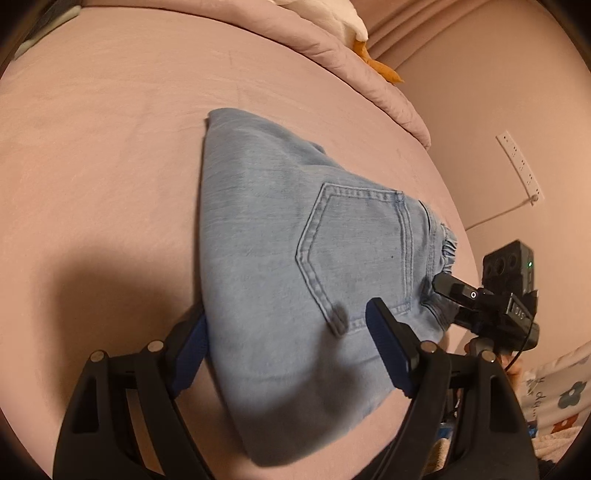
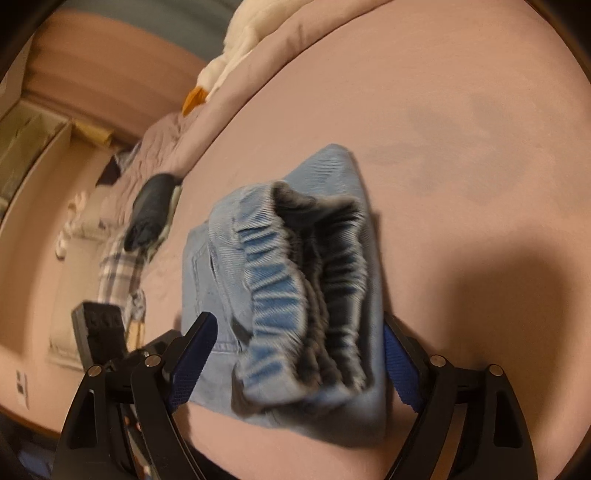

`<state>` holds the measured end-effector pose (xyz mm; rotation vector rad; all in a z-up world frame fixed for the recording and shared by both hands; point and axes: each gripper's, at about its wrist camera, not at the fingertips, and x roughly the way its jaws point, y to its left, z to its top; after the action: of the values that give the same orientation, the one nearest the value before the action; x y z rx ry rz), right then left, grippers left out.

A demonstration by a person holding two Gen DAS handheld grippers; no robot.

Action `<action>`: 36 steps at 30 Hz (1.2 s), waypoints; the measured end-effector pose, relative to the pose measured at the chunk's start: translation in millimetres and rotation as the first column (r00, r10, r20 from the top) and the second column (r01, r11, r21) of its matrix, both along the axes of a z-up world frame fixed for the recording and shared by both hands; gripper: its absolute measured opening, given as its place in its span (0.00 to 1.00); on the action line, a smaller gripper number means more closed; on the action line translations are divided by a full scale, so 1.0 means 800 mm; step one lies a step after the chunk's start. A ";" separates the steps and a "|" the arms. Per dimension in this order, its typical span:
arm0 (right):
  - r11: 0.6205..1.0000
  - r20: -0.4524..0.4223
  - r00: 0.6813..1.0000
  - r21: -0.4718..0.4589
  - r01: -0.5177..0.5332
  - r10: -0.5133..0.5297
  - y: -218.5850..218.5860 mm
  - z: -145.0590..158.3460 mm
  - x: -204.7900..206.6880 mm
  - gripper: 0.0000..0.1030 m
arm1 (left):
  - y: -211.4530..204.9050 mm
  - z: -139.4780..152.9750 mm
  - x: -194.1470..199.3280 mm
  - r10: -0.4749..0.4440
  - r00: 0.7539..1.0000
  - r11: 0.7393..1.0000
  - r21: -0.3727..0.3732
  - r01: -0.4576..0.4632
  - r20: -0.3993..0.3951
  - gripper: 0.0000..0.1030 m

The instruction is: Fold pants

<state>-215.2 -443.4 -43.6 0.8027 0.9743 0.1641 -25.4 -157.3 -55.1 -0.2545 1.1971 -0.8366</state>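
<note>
Light blue denim pants (image 1: 280, 229) lie folded into a compact bundle on the pink bed sheet (image 1: 103, 155), back pocket facing up. My left gripper (image 1: 286, 332) is open, its blue-padded fingers (image 1: 388, 343) straddling the near edge of the bundle. In the right wrist view the pants (image 2: 295, 288) show their gathered elastic waistband end. My right gripper (image 2: 295, 339) is open, its fingers (image 2: 195, 354) on either side of that waistband end. The right gripper also shows in the left wrist view (image 1: 458, 288) at the waistband.
A pink duvet (image 1: 351, 62) with a white and orange plush toy (image 1: 354, 29) lies at the bed's far side. A dark object (image 2: 151, 210) and plaid cloth (image 2: 118, 273) lie at the bed's edge. A power strip (image 1: 521, 166) hangs on the wall.
</note>
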 end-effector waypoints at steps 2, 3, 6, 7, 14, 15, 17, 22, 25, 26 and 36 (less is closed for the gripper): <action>1.000 0.002 1.000 -0.016 -0.019 0.019 0.002 0.000 0.006 0.85 | -0.005 0.000 0.001 -0.006 1.000 1.000 0.002 0.006 0.011 0.78; 0.999 0.006 1.000 -0.022 -0.029 0.029 0.003 0.000 0.009 0.85 | -0.009 -0.001 0.005 -0.007 1.000 1.000 0.002 0.007 0.012 0.78; 0.998 0.015 0.999 -0.037 -0.045 0.046 0.005 -0.001 0.018 0.85 | -0.014 -0.002 0.011 -0.011 1.000 1.000 0.002 0.011 0.019 0.78; 0.998 0.017 0.999 -0.041 -0.045 0.046 0.004 -0.002 0.020 0.85 | -0.017 -0.003 0.014 -0.012 1.000 1.000 0.003 0.012 0.021 0.79; 0.997 0.034 0.998 -0.057 -0.049 0.051 0.004 -0.002 0.029 0.87 | -0.035 -0.004 0.019 -0.042 0.996 0.998 0.038 0.039 0.077 0.86; 0.997 0.035 0.998 -0.060 -0.050 0.052 0.005 -0.002 0.030 0.87 | -0.038 -0.004 0.018 -0.050 0.995 0.998 0.047 0.046 0.089 0.86; 0.996 0.039 0.998 -0.069 -0.054 0.057 0.006 -0.002 0.031 0.88 | -0.040 -0.005 0.018 -0.058 0.993 0.997 0.059 0.052 0.106 0.86; 0.994 0.044 0.997 -0.084 -0.063 0.067 0.006 -0.001 0.035 0.89 | -0.046 -0.009 0.024 -0.063 0.991 0.996 0.067 0.055 0.121 0.86; 0.993 0.045 0.996 -0.093 -0.069 0.073 0.007 -0.001 0.038 0.89 | -0.051 -0.010 0.028 -0.062 0.991 0.996 0.065 0.054 0.122 0.86; 0.993 0.046 0.996 -0.094 -0.070 0.075 0.006 -0.001 0.039 0.89 | -0.051 -0.010 0.029 -0.061 0.991 0.997 0.062 0.054 0.121 0.86; 0.992 0.052 0.996 -0.103 -0.073 0.079 0.006 0.000 0.041 0.89 | -0.053 -0.011 0.033 -0.064 0.990 0.997 0.050 0.058 0.128 0.86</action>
<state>-182.3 -438.4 -43.8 0.6656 0.9533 0.2005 1.0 -199.8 -63.9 -0.1243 1.1052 -0.8650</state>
